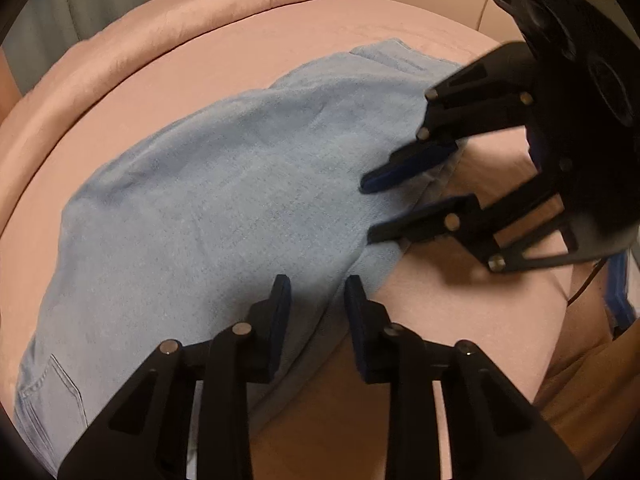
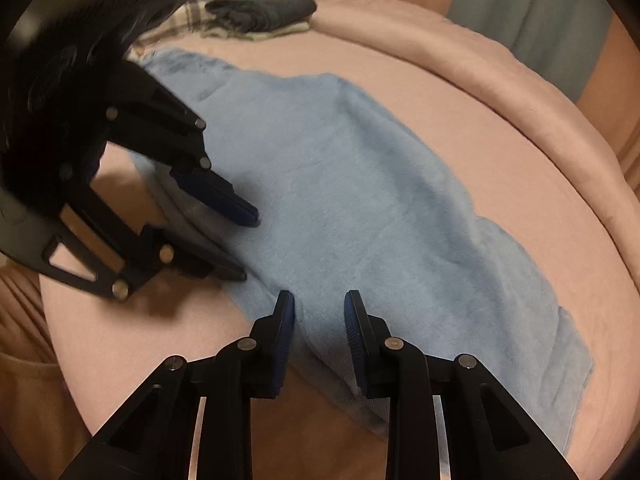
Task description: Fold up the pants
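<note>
Light blue denim pants (image 1: 208, 200) lie stretched out flat across a bed covered with a pink sheet (image 1: 432, 312), folded lengthwise into a long band; a back pocket shows at the lower left of the left wrist view. The black left gripper (image 1: 316, 292) hovers over the near edge of the pants, its blue-padded fingers a little apart with cloth below them but nothing pinched. The black right gripper (image 2: 319, 306) stands the same way over the same edge further along, jaws slightly parted and gripping nothing. Each gripper appears in the other's view, close beside it. Beyond the pants, a dark folded garment (image 2: 264, 10) rests on a plaid cloth (image 2: 192, 16) near the rolled pink quilt (image 2: 500, 68).
</note>
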Motion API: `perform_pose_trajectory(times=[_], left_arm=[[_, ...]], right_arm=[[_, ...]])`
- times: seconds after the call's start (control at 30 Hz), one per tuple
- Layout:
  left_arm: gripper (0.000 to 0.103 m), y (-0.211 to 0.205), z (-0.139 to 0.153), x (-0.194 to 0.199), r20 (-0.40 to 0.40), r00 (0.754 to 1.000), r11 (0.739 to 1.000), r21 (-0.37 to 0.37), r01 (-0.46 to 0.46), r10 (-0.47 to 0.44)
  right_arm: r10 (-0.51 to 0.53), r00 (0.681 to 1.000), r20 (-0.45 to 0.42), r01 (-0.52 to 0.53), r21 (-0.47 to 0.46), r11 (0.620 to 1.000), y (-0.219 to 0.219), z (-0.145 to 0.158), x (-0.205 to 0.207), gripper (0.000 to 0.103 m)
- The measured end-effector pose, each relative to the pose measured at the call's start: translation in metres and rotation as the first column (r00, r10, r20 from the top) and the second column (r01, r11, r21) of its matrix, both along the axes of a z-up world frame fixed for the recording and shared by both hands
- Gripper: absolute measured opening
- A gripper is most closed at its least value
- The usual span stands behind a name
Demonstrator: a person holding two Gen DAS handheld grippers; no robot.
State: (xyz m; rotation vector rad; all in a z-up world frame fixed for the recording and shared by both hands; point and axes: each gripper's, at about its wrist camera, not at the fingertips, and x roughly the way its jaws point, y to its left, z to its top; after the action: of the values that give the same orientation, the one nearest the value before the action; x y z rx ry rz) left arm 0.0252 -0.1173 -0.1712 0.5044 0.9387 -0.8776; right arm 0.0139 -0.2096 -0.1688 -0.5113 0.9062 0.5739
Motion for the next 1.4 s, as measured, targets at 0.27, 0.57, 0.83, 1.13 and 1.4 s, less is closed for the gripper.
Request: perform_pose_trajectory(times=[0.27,0.57,0.83,1.13,1.4], left_arm=[[0.009,-0.009,-0.001,0.000,0.010,1.000,0.999,0.031,0.012,-0.012],[0.002,0.005,0.023,-0.008,-0.010,1.000,0.998,-0.066,0.023,-0.024],[0.006,-0.005,0.003,-0.013,-0.029,0.998,0.999,0.002,0.050,-0.050],[0.038,0.015,0.048,0.027,-0.058,0.997,0.980,-0.190,-0.052,0.042],[0.036,-0.006,0.017,0.123,-0.153,0.940,0.921,-0.201,-0.333,0.306]], right_arm=[[0.020,1.000,0.017,-0.019,-0.021,1.000,-0.001,-0.003,-0.006,0.020],[0.030,1.000,0.007,-0.031,0.078,0.996,-0.005,0.018,-0.021,0.002],[0.024,0.998,-0.061,-0.019,0.076,0.997,-0.005,-0.004,-0.014,0.002],[-0.206,0.977,-0.049,0.211,0.319,0.924,-0.071,0.051,0.018,0.025],[-0.427,0.900,-0.085,0.434,0.265,0.861,-0.089,0.011,0.101,0.025]])
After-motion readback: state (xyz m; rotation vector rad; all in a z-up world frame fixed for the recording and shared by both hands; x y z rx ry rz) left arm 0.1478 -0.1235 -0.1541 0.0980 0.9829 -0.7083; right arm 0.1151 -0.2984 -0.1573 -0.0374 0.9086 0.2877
